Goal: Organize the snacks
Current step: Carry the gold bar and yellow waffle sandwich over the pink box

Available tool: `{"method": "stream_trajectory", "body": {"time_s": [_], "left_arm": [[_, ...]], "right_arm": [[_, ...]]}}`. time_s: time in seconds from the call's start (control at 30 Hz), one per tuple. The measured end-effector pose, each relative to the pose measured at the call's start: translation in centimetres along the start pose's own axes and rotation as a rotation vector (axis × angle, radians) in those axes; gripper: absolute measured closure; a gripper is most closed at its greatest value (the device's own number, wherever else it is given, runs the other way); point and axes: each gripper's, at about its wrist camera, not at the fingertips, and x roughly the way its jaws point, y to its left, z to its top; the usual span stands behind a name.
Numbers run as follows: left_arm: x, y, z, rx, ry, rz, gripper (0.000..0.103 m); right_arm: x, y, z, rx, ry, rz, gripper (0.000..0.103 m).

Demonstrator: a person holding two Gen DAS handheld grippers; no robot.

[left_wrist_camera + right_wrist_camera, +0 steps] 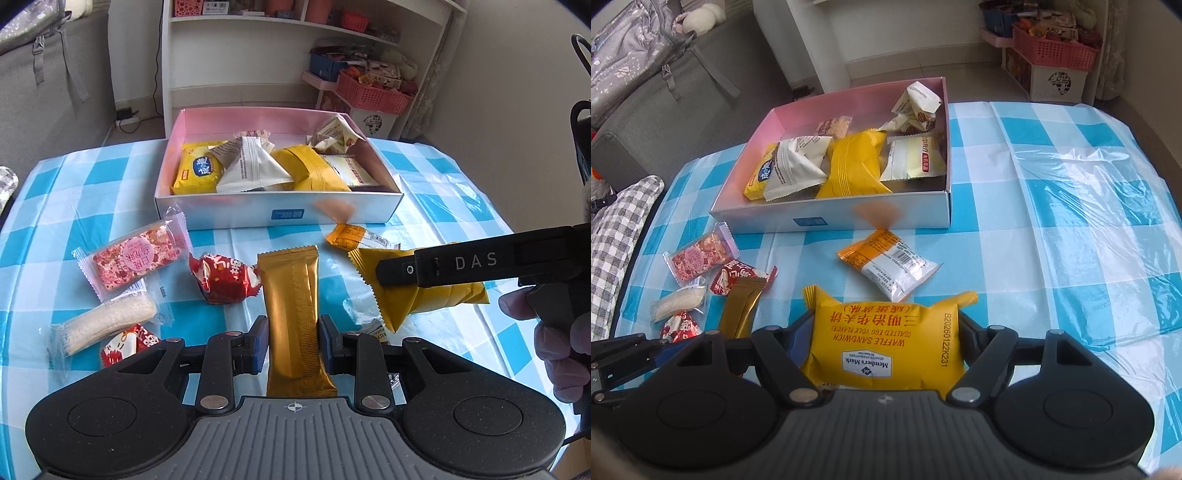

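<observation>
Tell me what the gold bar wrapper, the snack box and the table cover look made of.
Gold bar wrapper: metallic foil-like film, glossy streaks and creases. Snack box: probably coated cardboard, flat folded walls with soft sheen. Table cover: thin plastic sheet, checked print, wrinkles and glare.

Glossy gold foil bar [293, 317], shiny plastic tablecloth [1071, 192] – matt card box [280, 212]

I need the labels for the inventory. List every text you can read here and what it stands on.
"WAFFLE SANDWICH", "(SALTED EGG YOLK FLAVOR)", "Member's Mark", "B20260122K231": yellow waffle packet, upside down, held in the right gripper.
"DAS": side of the right gripper's finger, left wrist view.
Chinese characters on the pink nougat packet and red candy: not transcribed.
Blue label on the box and print on the orange-white packet: too small.
</observation>
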Motion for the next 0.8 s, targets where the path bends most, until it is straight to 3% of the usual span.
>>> {"method": "stream_trajectory", "body": {"time_s": [0.37, 0.8], "left_arm": [[-1.3, 1.4, 0.8, -0.034, -0.032, 0.006, 0.077], [-2.4, 4.1, 3.7, -0.072, -0.098, 0.026, 0.077]], "right_arm": [[-0.6, 0.8, 1.0, 0.052, -0.034, 0.026, 0.031], [-2.2, 1.4, 4.2, 0.077, -0.148, 0.037, 0.031]]}}
